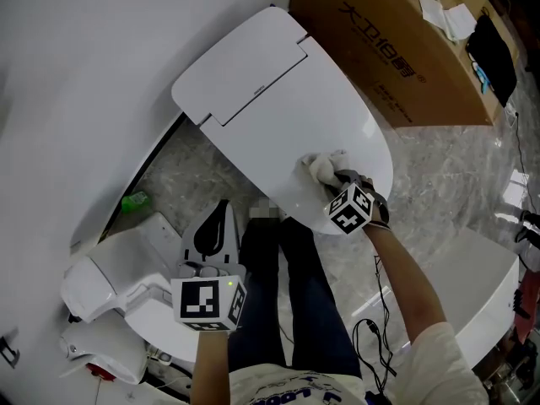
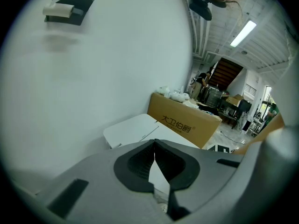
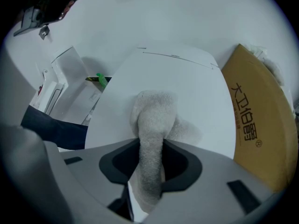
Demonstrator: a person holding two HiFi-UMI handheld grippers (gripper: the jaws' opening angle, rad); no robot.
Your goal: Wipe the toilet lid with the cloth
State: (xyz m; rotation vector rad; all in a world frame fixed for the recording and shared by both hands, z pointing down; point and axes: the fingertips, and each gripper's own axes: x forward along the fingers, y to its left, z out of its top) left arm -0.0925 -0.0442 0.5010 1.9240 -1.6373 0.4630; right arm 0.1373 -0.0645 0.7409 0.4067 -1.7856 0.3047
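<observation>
Right gripper [image 1: 337, 176] has its fingers [image 3: 180, 165] clamped on the cloth [image 3: 152, 125]. It's a fluffy off-white bundle squeezed between them, with the loose end bunched out in front. The cloth is pressed flat on the lid [image 1: 287, 99], toward the front edge on the right side, and in the right gripper view you can see it sitting right on the white surface. The lid is down and looks glossy.

Left gripper [image 1: 222, 206] isn't on anything. It hangs low near the person's legs, off to the left of the lid, and its fingers [image 2: 140, 164] are closed tip to tip with nothing between them.

A big brown cardboard box [image 1: 396, 49] sits just beside the toilet on the far right. There's a small green thing [image 1: 135, 201] on the floor by the wall [image 1: 84, 57], left of the toilet, can't tell what it is.
</observation>
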